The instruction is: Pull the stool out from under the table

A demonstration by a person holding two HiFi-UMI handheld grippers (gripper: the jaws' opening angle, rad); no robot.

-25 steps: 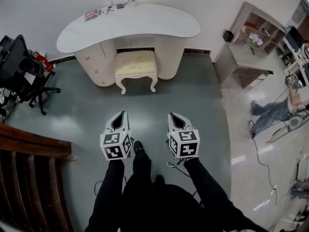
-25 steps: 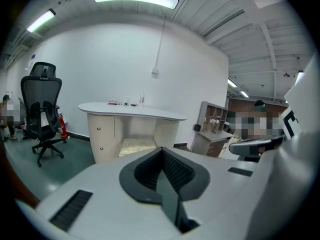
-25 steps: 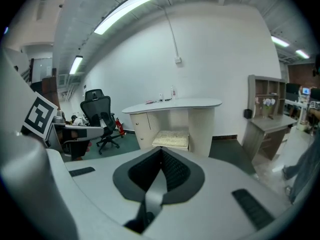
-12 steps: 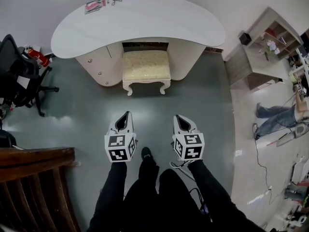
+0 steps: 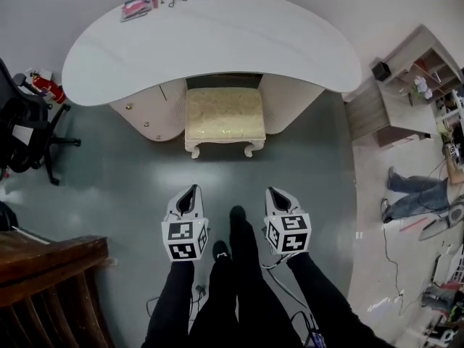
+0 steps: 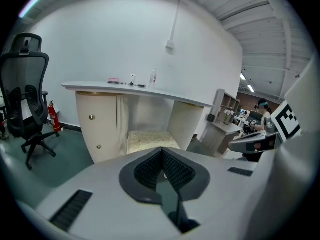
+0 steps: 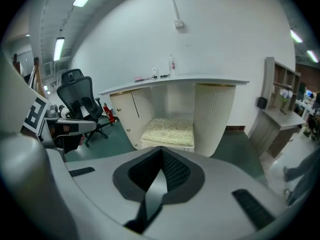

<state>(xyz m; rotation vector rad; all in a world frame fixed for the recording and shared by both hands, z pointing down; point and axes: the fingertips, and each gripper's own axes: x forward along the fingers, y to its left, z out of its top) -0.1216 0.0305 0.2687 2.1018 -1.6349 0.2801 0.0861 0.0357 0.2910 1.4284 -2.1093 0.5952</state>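
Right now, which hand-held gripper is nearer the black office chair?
Left. The left hand-held gripper is right of the office chair; the right hand-held gripper lies farther right.

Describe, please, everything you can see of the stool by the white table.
The stool has a rectangular padded seat in pale cream, patterned fabric on a white frame with short curved legs. It stands upright on the grey-green floor, tucked into the gap between the table's two cabinets, its back under the tabletop. Nothing else visibly touches it.
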